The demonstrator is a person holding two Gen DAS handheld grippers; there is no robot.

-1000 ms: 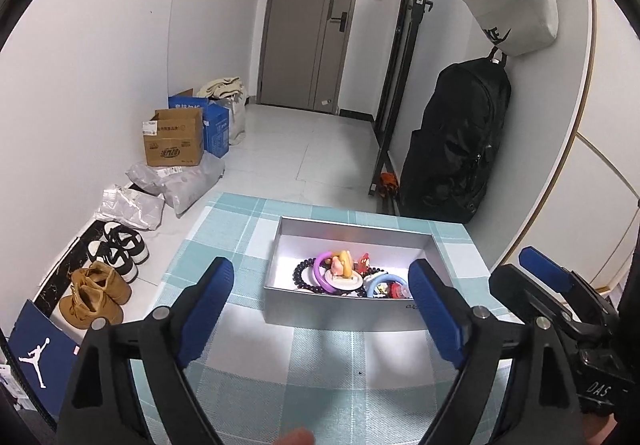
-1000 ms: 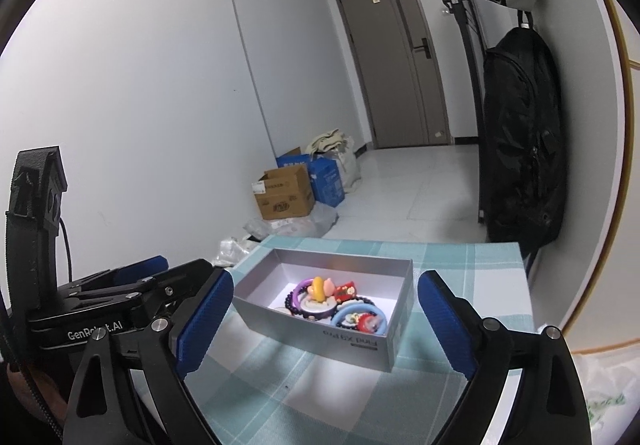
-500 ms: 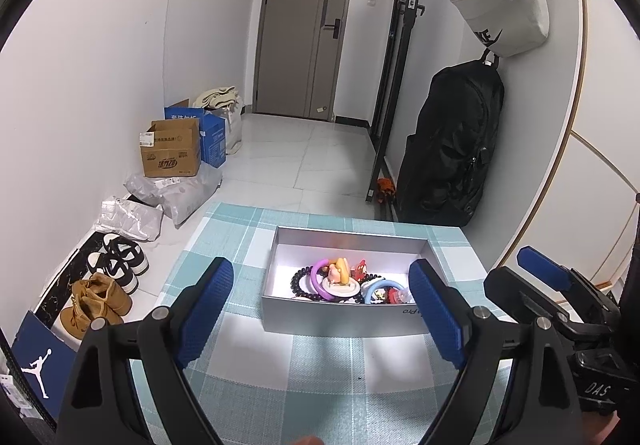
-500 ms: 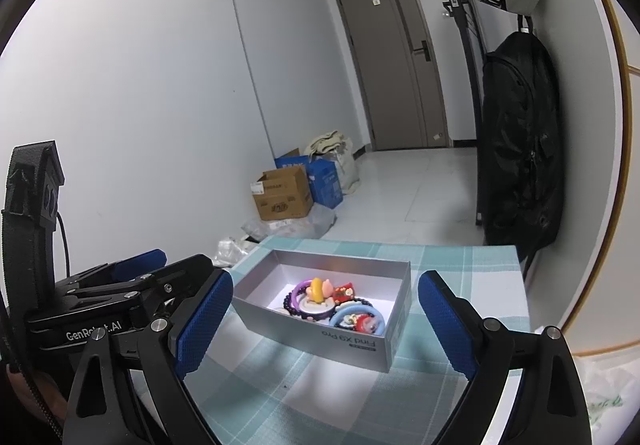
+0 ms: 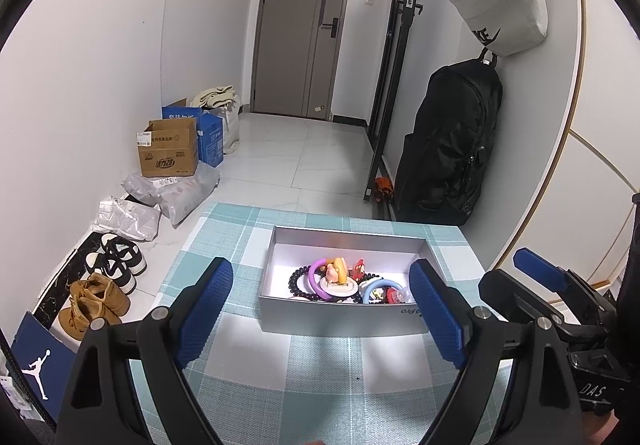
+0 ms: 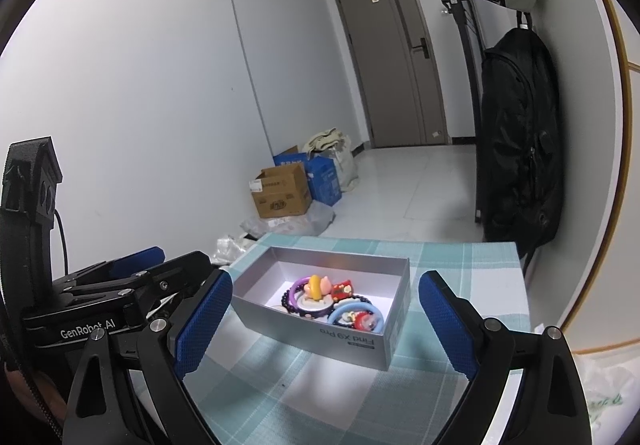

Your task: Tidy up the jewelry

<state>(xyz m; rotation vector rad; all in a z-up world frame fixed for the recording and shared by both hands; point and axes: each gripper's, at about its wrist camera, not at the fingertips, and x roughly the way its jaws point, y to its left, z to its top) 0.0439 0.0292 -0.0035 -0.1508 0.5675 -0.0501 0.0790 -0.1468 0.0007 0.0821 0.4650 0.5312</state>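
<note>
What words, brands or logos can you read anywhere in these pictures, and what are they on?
"Find X9 Pro": upside down on the grey box of jewelry.
"GenRobot.AI": on the left gripper, seen from the right wrist.
"DAS": on the right gripper.
Jumpman logo: blue shoebox.
Swoosh, partial lettering: cream bag.
Cardboard carton print: too blurred.

A teal checked tablecloth (image 5: 224,245) covers the table. On the floor along the left wall sit a cardboard box (image 5: 168,149), a blue carton (image 5: 210,133), grey parcel bags (image 5: 176,193) and pairs of shoes (image 5: 114,265). A black backpack (image 5: 452,141) hangs by the right wall under a cream bag (image 5: 500,1), seemingly from one hook. A grey door (image 5: 304,33) closes the hallway.
</note>
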